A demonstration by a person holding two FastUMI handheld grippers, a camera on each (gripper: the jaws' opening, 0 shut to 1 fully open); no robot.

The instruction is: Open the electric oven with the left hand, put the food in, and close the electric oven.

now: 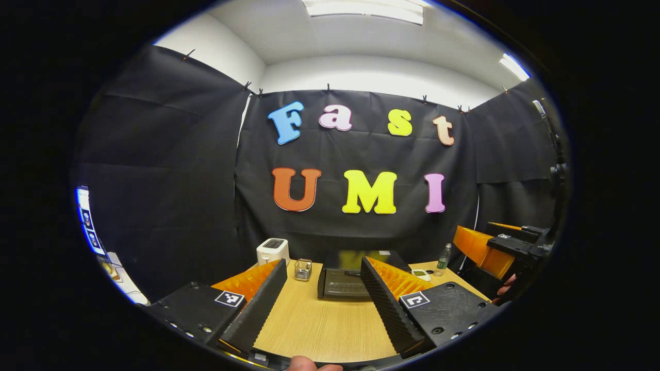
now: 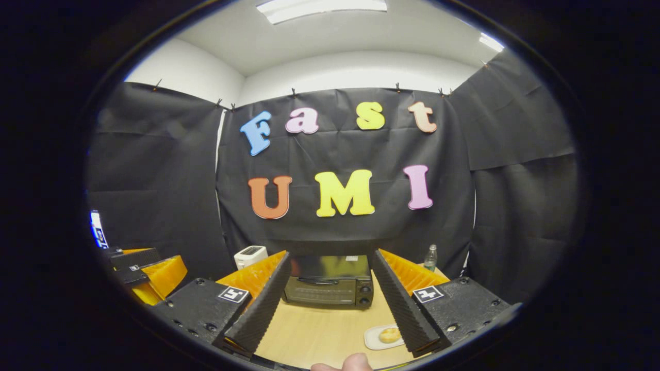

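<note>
- The electric oven (image 2: 329, 288) stands at the far side of the bench (image 2: 319, 330), against the black cloth wall, door shut, a bar handle across the top of its glass front and two knobs stacked at its right end. In the right gripper view it sits at twelve o'clock, framed between that claw's two fingers.
- In the left gripper view the same electric oven (image 1: 344, 281) lies ahead at about one o'clock, partly behind the inner finger.
- The food (image 2: 389, 335), a small golden piece, rests on a white plate (image 2: 375, 341) on the bench, nearer than the oven and at its five o'clock, just beside the right claw's right finger.
- The right claw (image 2: 330, 314) is spread wide and grips nothing; it hangs above the bench, apart from oven and plate.
- The left claw (image 1: 322, 304) is likewise released, fingers splayed over bare wood, holding nothing.
- From the left gripper view the right claw appears at three o'clock, with fingers of the hand that carries it beneath.
- A white toaster (image 1: 272, 250) stands at the oven's nine o'clock, a small clear holder (image 1: 303, 269) between them.
- A plastic bottle (image 1: 444, 256) stands at the oven's three o'clock, near the wall.
</note>
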